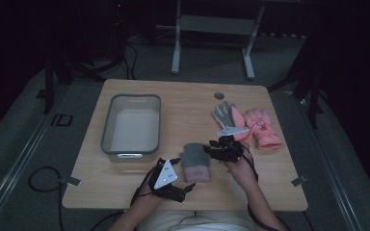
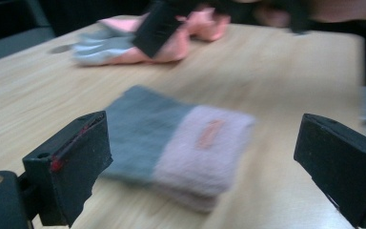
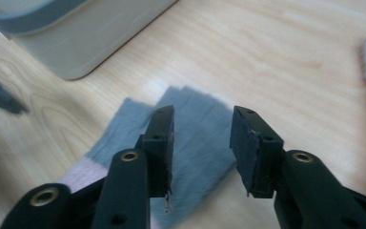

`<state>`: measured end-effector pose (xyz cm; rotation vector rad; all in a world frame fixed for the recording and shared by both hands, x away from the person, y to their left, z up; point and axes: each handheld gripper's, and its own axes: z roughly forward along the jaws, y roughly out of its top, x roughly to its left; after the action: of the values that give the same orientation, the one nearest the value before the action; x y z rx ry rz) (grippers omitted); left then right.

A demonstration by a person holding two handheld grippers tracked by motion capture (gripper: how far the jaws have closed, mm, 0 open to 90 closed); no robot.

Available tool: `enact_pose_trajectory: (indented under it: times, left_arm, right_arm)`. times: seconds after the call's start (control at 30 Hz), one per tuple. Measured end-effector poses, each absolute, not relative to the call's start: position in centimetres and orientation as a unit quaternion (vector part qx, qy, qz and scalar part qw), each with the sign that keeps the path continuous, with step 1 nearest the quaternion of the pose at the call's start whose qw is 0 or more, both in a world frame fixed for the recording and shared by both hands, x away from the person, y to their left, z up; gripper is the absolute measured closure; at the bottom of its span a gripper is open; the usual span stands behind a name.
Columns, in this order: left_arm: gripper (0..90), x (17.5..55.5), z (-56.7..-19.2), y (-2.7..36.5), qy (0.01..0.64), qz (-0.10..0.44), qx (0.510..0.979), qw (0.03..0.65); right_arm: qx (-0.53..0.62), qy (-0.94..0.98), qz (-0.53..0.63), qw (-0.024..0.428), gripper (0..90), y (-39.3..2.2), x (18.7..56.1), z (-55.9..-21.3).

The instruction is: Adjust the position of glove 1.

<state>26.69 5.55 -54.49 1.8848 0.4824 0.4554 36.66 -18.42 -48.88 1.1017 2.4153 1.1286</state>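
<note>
Black and blocky, the jaws of our right gripper [image 3: 201, 148] stand partly apart just above the grey end of a folded knit glove [image 3: 190, 143], with nothing pinched between them. The glove [image 1: 195, 161] lies flat near the table's [image 1: 183, 98] front edge, about midway along it: soft, fuzzy fabric, grey at the finger end, pale pink at the cuff, with a small reddish label on the cuff too blurred for us to read. Our left gripper [image 2: 205, 167] sits at the front edge beside the cuff, its jaws spread wide and empty, the glove lying ahead of them. Toward the right edge lie a grey-and-pink glove [image 1: 230, 118] and a pink padded glove [image 1: 264, 130], side by side. Near the left edge stands a grey rounded-rectangular plastic tub [image 1: 132, 124].
</note>
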Motion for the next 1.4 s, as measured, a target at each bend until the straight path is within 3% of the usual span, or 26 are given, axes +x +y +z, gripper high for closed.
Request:
enact_pose_trajectory:
  times: [0.4, 0.63, 0.83, 1.0, 1.2, 1.33, 1.4]
  left_arm:
    - [5.7, 29.0, -54.2, 2.3, 0.109, 0.157, 0.883, 0.430]
    - [30.4, 29.5, -54.5, 1.3, 0.062, 0.176, 0.899, 0.396]
    - [34.2, 29.2, -55.0, 0.5, 0.029, 0.218, 0.910, 0.352]
    - [40.4, 29.1, -55.3, 0.3, 0.021, 0.231, 0.912, 0.339]
    - [52.2, 29.2, -55.6, 0.2, 0.008, 0.253, 0.911, 0.327]
    - [58.5, 29.5, -55.2, 0.2, 0.012, 0.244, 0.915, 0.321]
    - [65.2, 30.0, -54.7, 0.3, 0.028, 0.223, 0.919, 0.324]
  right_arm:
    - [0.379, 0.844, 0.368, 0.095, 50.3, -18.7, 40.7, -51.2]
    - [0.393, 0.846, 0.352, 0.080, 41.8, -18.0, 41.7, -53.1]
    - [0.389, 0.856, 0.331, 0.083, 34.6, -17.6, 41.8, -53.9]
    - [0.394, 0.857, 0.321, 0.087, 34.4, -17.4, 41.6, -54.4]
    - [0.398, 0.854, 0.328, 0.073, 40.3, -17.5, 41.6, -54.6]
    - [0.397, 0.854, 0.334, 0.037, 60.7, -17.2, 41.7, -54.4]
    - [0.402, 0.852, 0.336, 0.019, 66.5, -17.0, 41.8, -54.4]
